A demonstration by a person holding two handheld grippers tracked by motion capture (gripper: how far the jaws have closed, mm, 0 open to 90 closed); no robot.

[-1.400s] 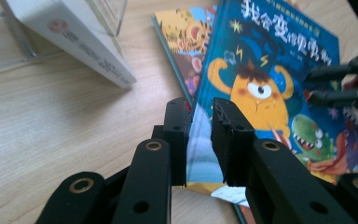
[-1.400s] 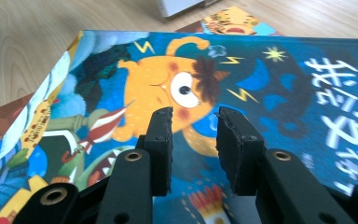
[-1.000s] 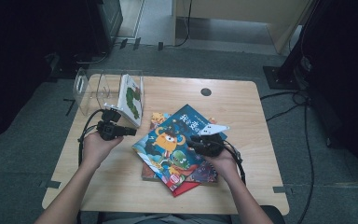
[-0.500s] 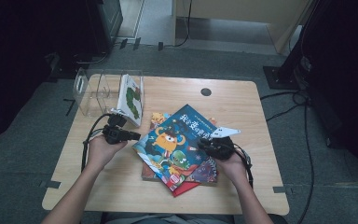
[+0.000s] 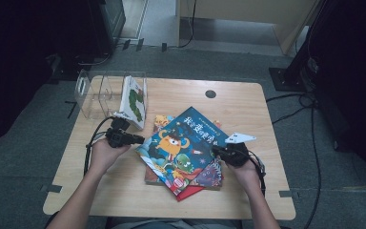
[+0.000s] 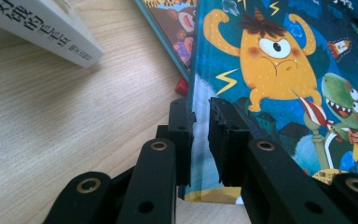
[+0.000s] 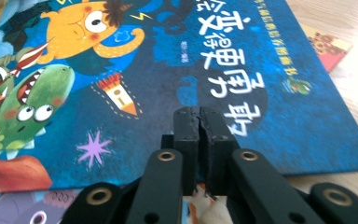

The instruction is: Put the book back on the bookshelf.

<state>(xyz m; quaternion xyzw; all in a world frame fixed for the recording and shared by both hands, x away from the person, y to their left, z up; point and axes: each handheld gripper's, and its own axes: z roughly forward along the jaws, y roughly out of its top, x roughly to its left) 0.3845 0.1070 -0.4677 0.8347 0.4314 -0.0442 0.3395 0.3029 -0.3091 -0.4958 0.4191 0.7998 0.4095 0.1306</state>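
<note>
I pinch the blue monster book (image 5: 183, 143), topmost on the tabletop stack, from both sides: left tongs (image 6: 200, 123) clamp its edge, right tongs (image 7: 199, 122) just closed there (for an even lift).

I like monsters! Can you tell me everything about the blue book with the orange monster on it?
The blue book is a thin, glossy picture book showing an orange one-eyed monster, a green dinosaur and white Chinese letters. It lies on top of a messy pile of books on the wooden table. The left tool pinches its edge; the right tool rests closed on its cover.
</note>
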